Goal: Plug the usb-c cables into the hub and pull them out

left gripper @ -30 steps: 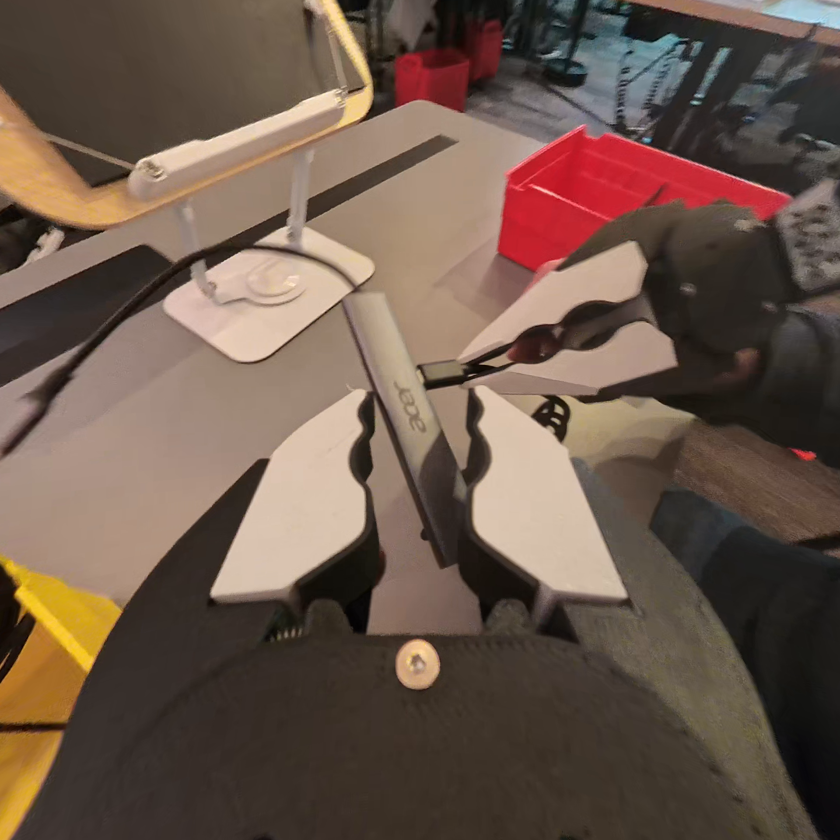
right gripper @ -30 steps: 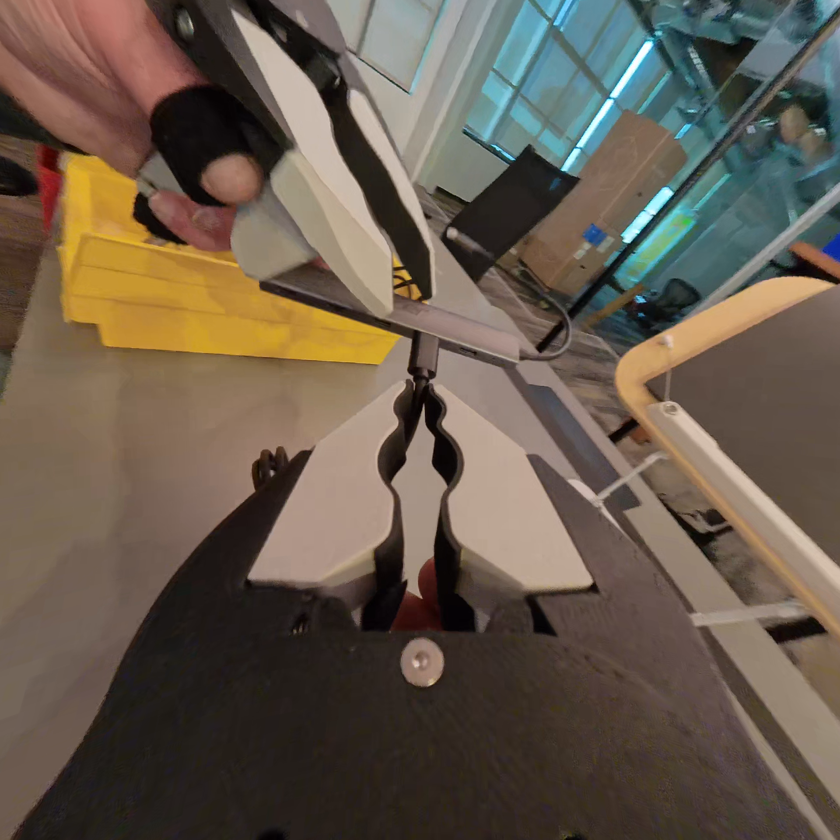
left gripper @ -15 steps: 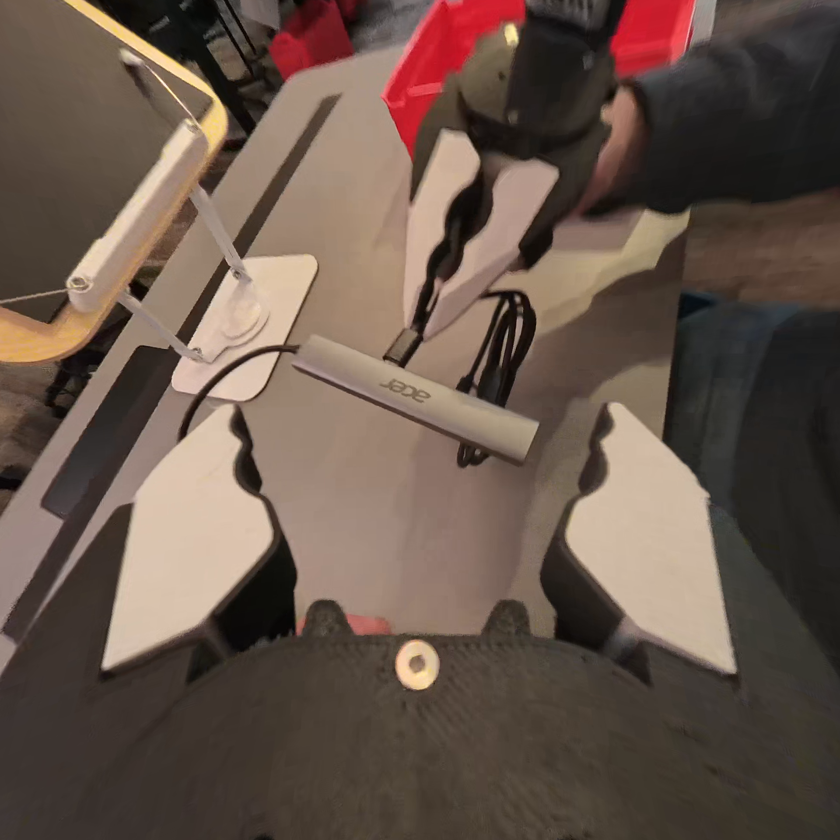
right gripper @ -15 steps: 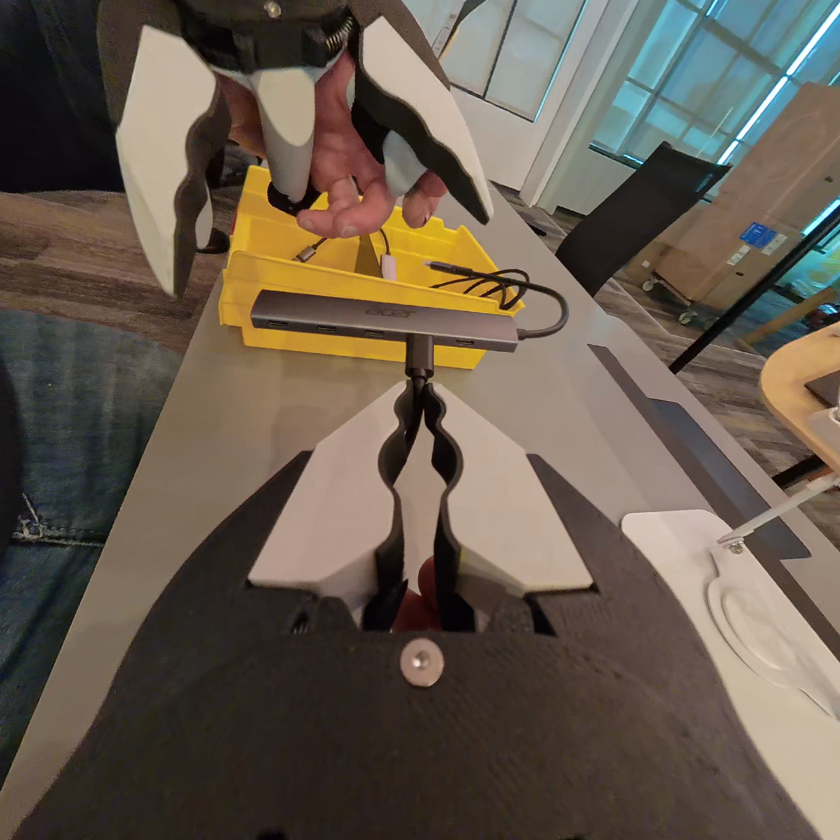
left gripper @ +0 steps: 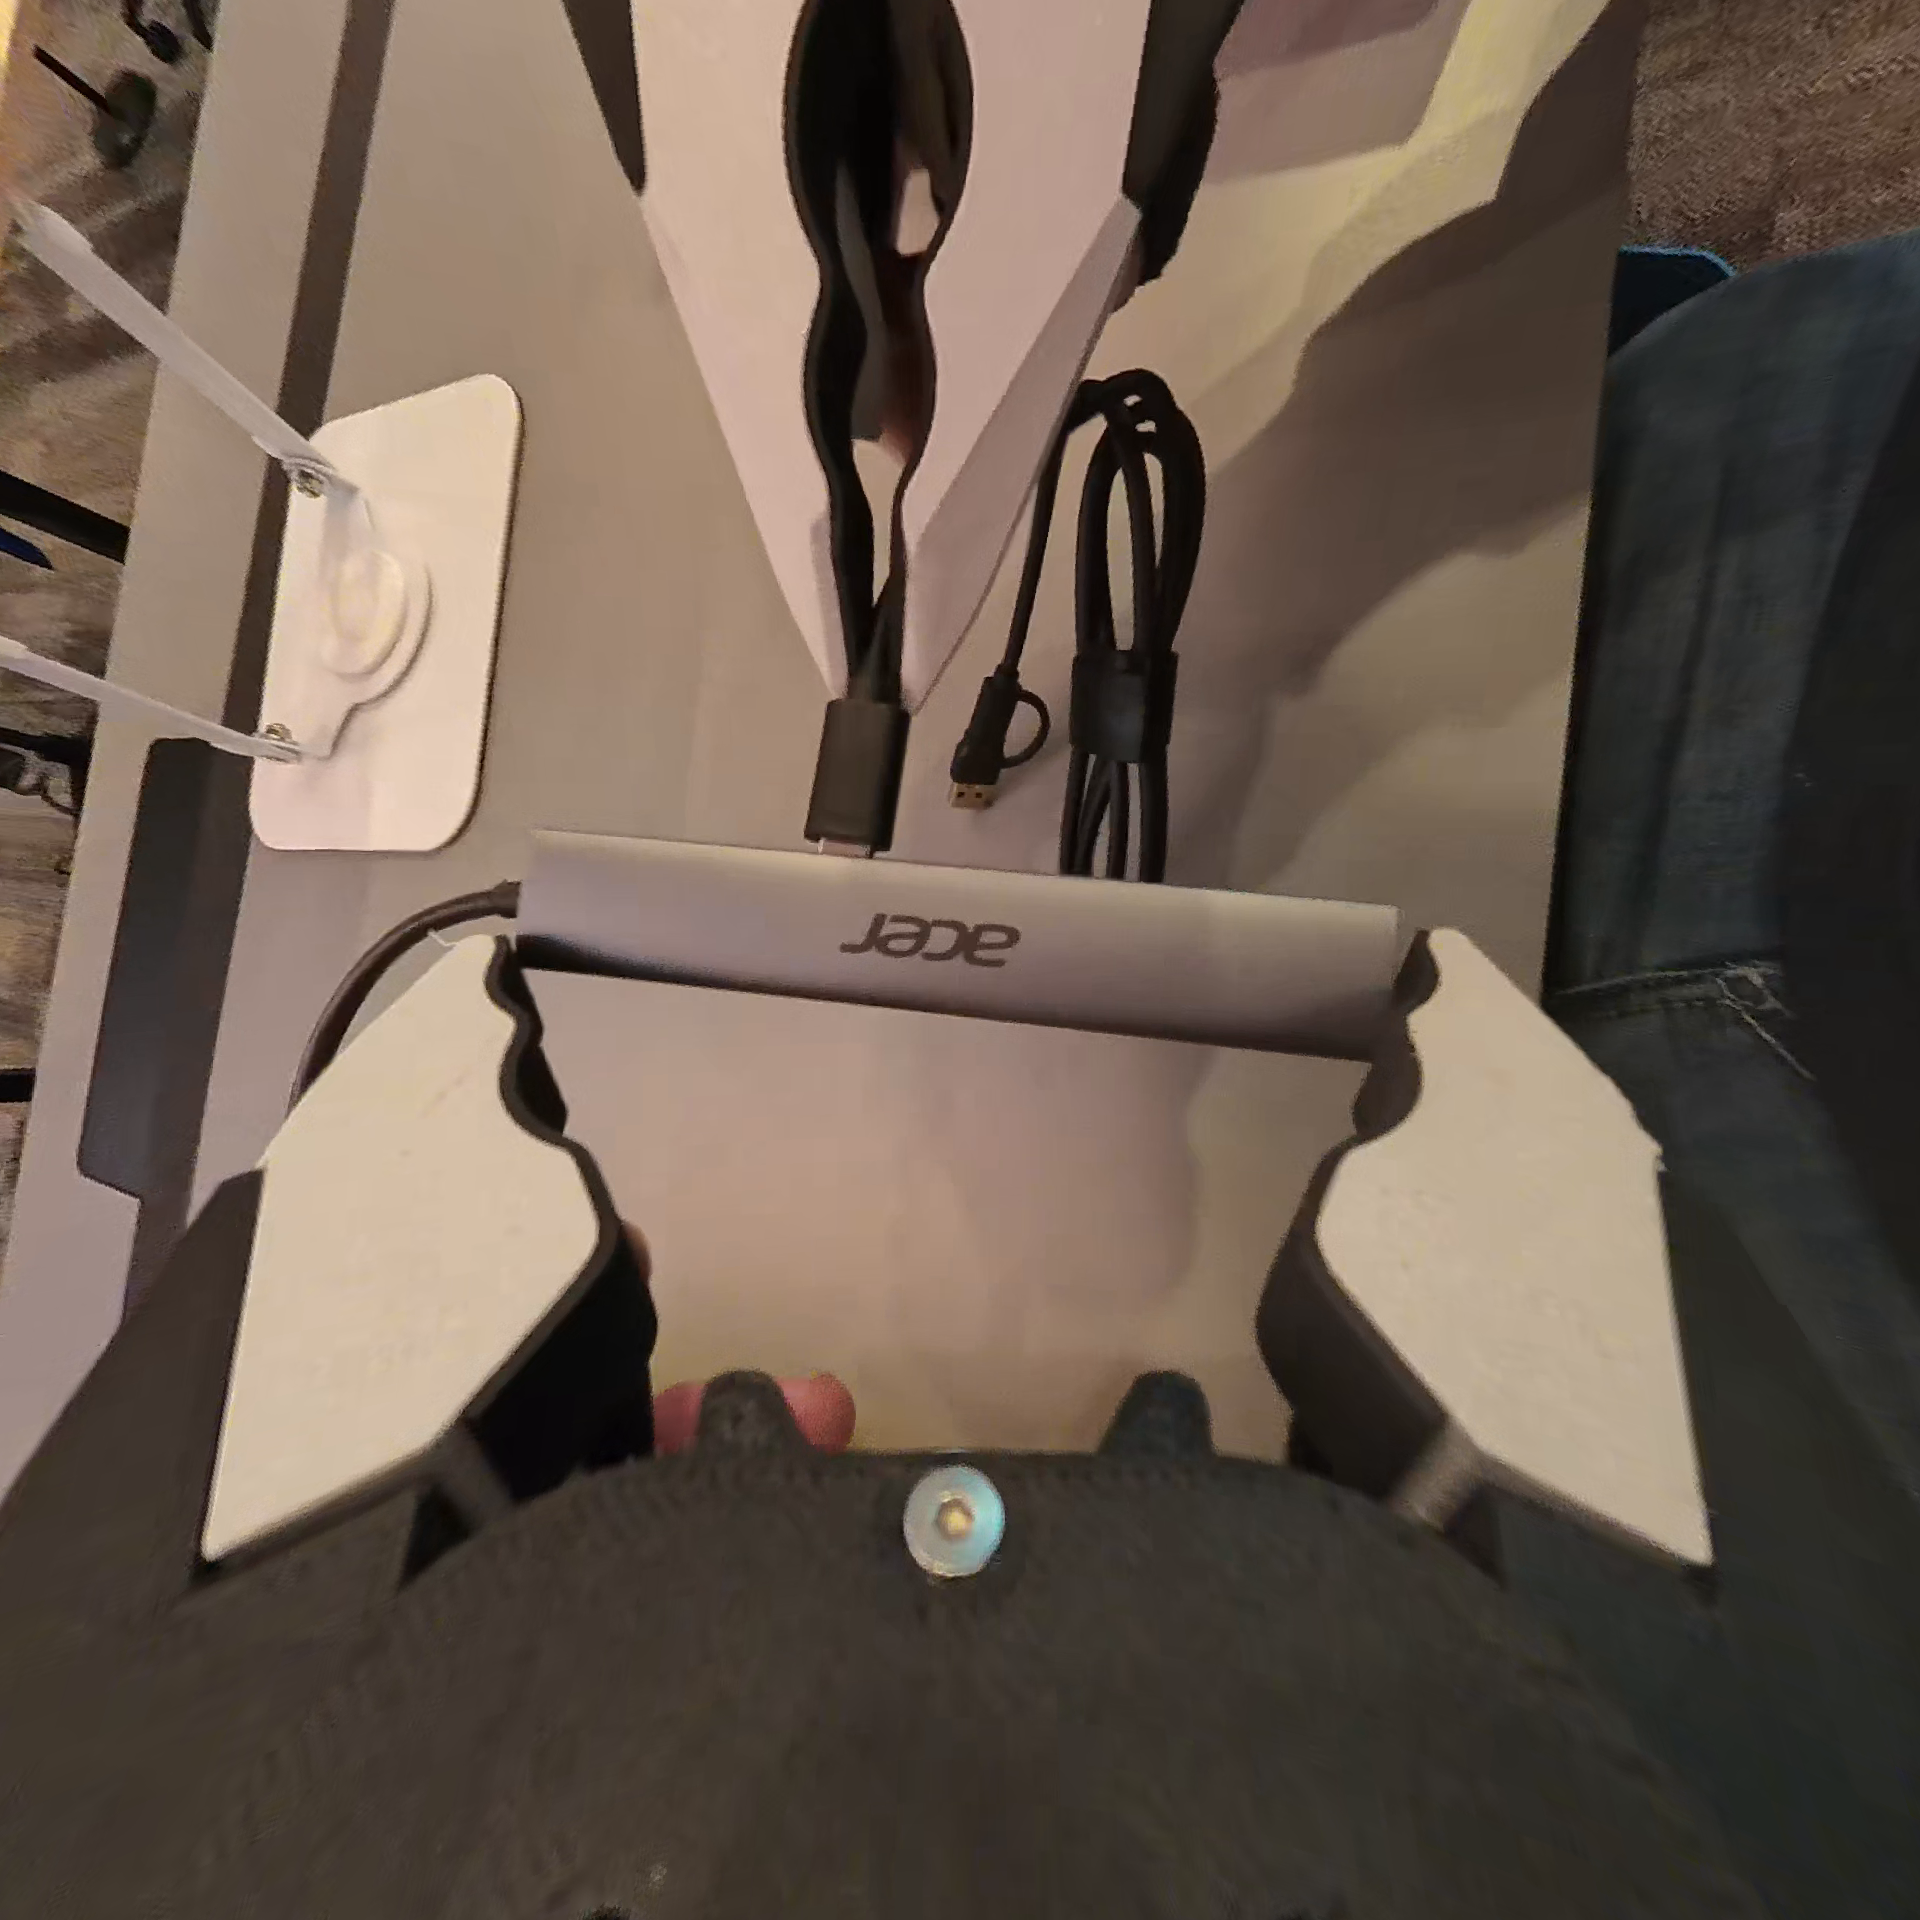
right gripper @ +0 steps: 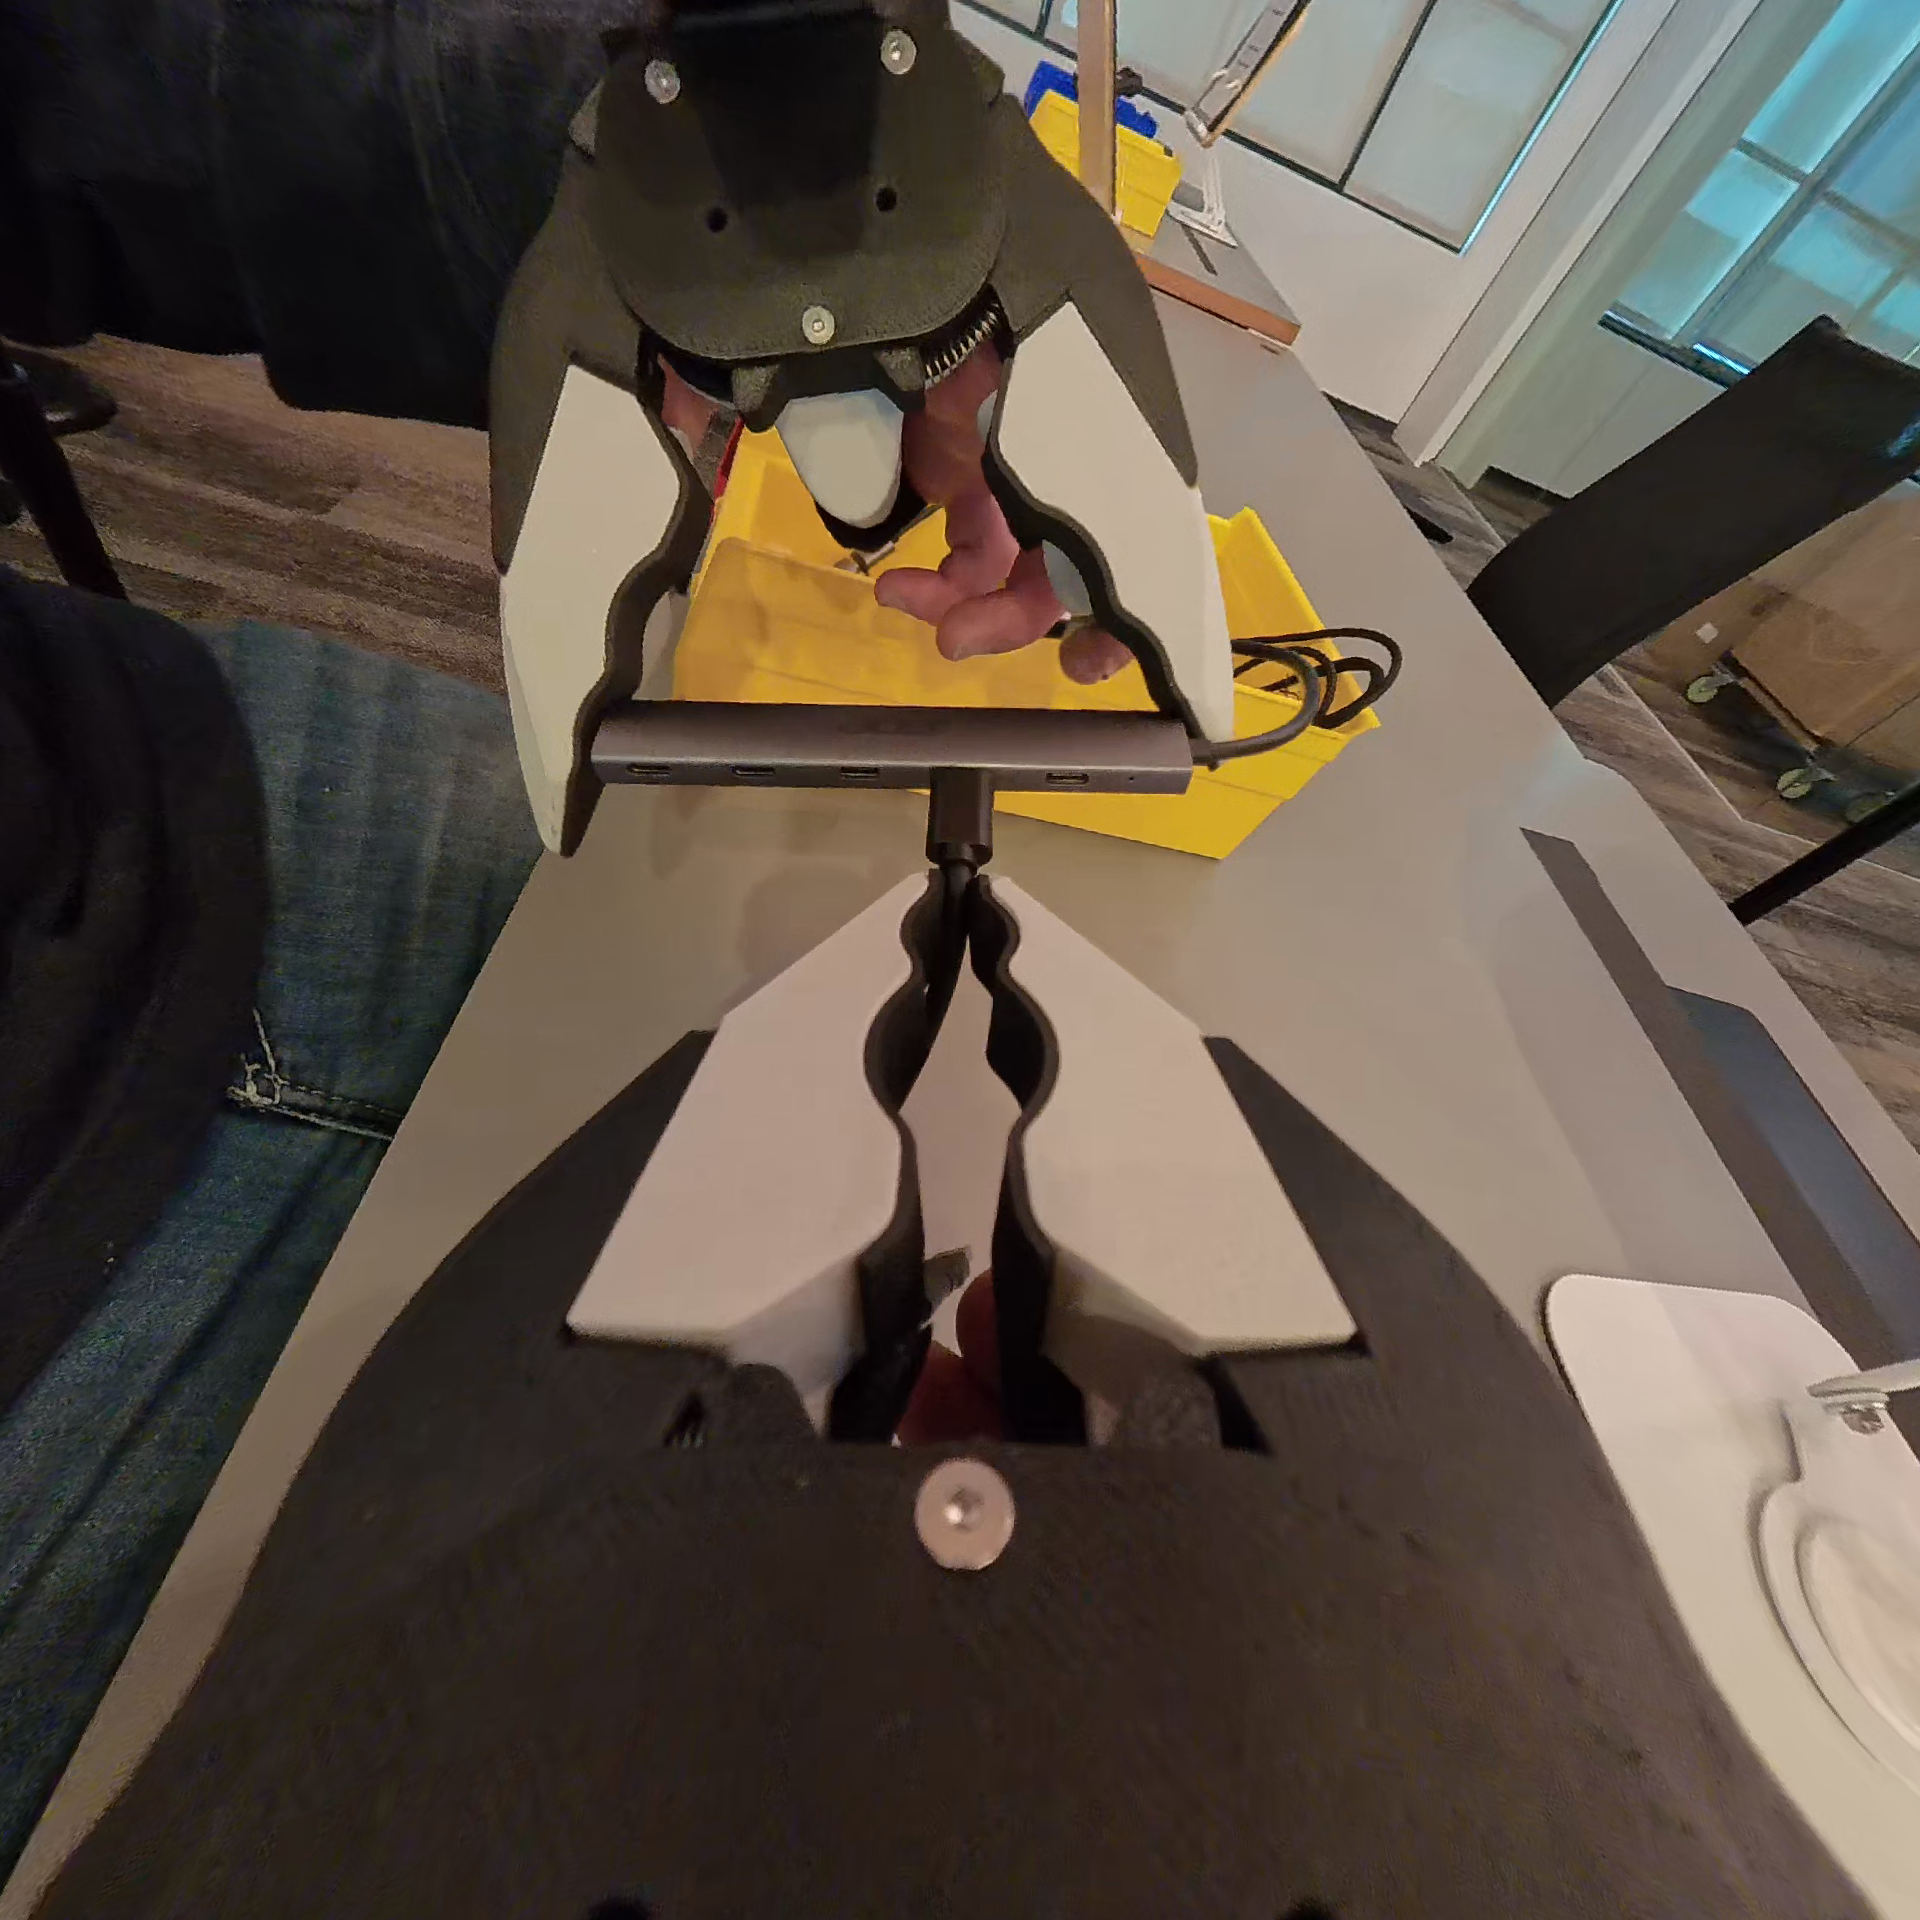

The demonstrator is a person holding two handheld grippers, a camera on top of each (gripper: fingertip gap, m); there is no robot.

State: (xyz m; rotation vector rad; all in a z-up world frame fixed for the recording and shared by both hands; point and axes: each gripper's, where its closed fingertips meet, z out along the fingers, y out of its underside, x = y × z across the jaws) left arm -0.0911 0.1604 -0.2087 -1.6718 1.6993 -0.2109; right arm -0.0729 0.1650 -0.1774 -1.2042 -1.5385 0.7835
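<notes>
Your left gripper (left gripper: 961,961) has dropped, its wide-spread fingers bracketing the slim grey metal hub (left gripper: 935,940); your right gripper (right gripper: 961,894) pinches the plugged black usb-c cable (right gripper: 958,821).

We cannot see the plug's (left gripper: 854,774) metal tip inside the hub (left gripper: 956,940). The right gripper's (left gripper: 871,665) body runs past the frame's top edge.

Hub (left gripper: 966,951) on table (left gripper: 644,582); bundled cable (left gripper: 1122,644) behind it, stand base (left gripper: 384,623) left, bin (right gripper: 1039,665) beyond.
</notes>
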